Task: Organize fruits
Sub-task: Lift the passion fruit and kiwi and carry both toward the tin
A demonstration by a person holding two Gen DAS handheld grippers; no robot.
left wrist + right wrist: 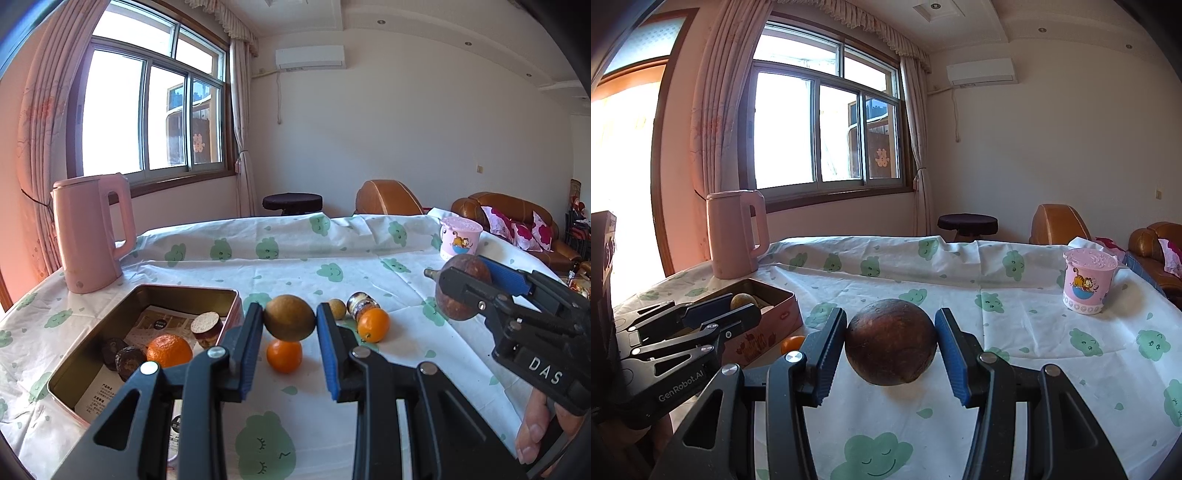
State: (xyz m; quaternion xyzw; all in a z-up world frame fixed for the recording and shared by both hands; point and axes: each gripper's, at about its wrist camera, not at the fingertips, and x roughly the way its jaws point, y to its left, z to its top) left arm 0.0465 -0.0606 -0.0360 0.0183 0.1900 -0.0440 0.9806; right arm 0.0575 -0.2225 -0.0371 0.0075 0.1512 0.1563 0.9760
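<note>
Green-brown fruit [290, 317] clamped in left tongs [290, 350], dark fruit [891, 341] in right tongs [891, 356]

Brown fruit [891, 341] between right gripper [891, 350] fingers [827, 350]

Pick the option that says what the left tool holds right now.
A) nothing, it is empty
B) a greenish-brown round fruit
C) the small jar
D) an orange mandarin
B: the left tool is shut on the greenish-brown round fruit, pinched between its blue pads above the tablecloth, while an orange mandarin lies loose on the cloth below it and the small jar lies farther back.
</note>
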